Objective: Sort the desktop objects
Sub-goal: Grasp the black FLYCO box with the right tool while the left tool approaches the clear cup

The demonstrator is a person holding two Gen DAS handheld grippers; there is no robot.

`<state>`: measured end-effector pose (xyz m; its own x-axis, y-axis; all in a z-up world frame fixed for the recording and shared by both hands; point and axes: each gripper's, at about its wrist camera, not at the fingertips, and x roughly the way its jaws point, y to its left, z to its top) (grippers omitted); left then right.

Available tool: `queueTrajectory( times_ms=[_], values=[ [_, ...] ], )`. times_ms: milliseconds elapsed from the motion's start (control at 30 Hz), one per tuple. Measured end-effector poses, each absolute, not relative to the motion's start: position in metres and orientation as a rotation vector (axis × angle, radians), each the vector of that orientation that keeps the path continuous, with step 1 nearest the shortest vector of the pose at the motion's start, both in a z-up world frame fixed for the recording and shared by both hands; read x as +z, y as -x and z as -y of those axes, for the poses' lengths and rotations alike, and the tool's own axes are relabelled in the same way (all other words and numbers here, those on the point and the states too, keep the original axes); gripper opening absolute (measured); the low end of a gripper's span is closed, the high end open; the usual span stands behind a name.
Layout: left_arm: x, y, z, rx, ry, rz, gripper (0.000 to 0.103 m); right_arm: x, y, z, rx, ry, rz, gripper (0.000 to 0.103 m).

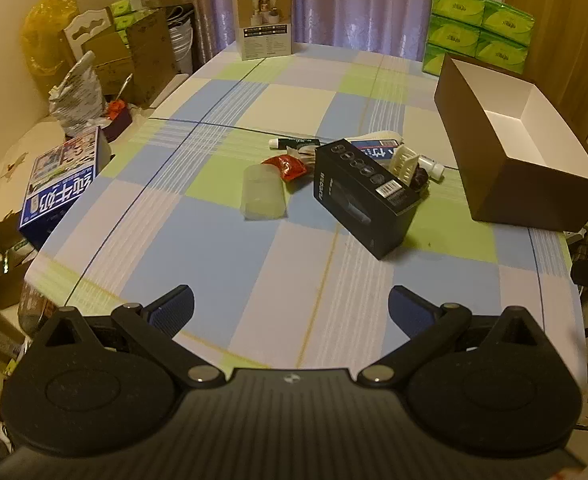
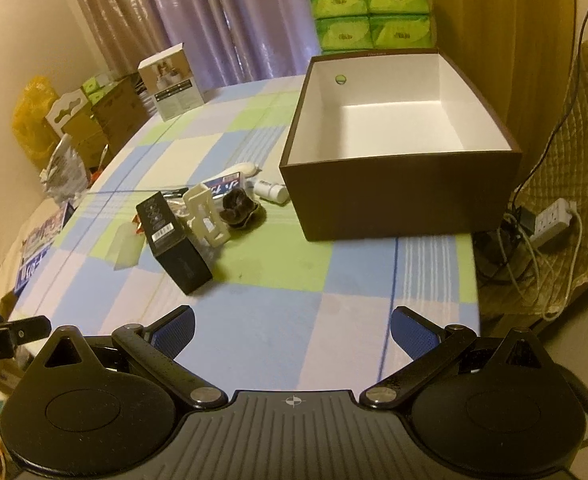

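Your clutter sits mid-frame in both views: a black carton lying tilted, with a frosted plastic case to its left, a red packet behind that, and a cream clip, a dark flower-shaped piece and a small white bottle crowded toward the brown box. That box stands open and looks empty, so I judge you are at the very start, nothing sorted yet. Your left gripper and right gripper both hang low over the checked tablecloth, fingers spread wide, holding nothing. Next you need to pick one piece; the bottle lies nearest the box. Only the right wrist view looks down into the box; only the left shows the blue milk carton at the table's left edge.
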<state>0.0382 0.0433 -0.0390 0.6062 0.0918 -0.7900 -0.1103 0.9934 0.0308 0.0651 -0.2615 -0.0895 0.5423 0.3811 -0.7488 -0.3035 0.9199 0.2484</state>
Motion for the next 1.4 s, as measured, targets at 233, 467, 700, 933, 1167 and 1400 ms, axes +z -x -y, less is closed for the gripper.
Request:
queueTrajectory(
  times_ms=[233,467,700,933,1167,1400],
  values=[
    [-0.049,-0.071,-0.065,0.083,0.011,-0.93,0.102,-0.097,-0.088,0.232,0.396,-0.117,-0.926,0.101],
    [-0.06,-0.104,-0.09,0.058,0.015,-0.959,0.102,-0.108,-0.111,0.194,0.437,-0.113,-0.944,0.101],
    [-0.072,-0.129,-0.12,0.063,0.031,-0.996,0.101,-0.126,-0.131,0.148,0.551,-0.073,-0.946,0.101],
    [-0.086,-0.148,-0.146,0.063,0.048,-1.033,0.099,-0.148,-0.143,0.108,0.649,0.04,-0.908,0.073],
    [-0.098,-0.162,-0.157,0.04,0.031,-1.07,0.099,-0.164,-0.145,0.084,0.693,0.167,-0.866,0.059],
    [-0.108,-0.174,-0.154,-0.007,0.007,-1.09,0.099,-0.169,-0.136,0.078,0.727,0.248,-0.877,0.041]
  ],
)
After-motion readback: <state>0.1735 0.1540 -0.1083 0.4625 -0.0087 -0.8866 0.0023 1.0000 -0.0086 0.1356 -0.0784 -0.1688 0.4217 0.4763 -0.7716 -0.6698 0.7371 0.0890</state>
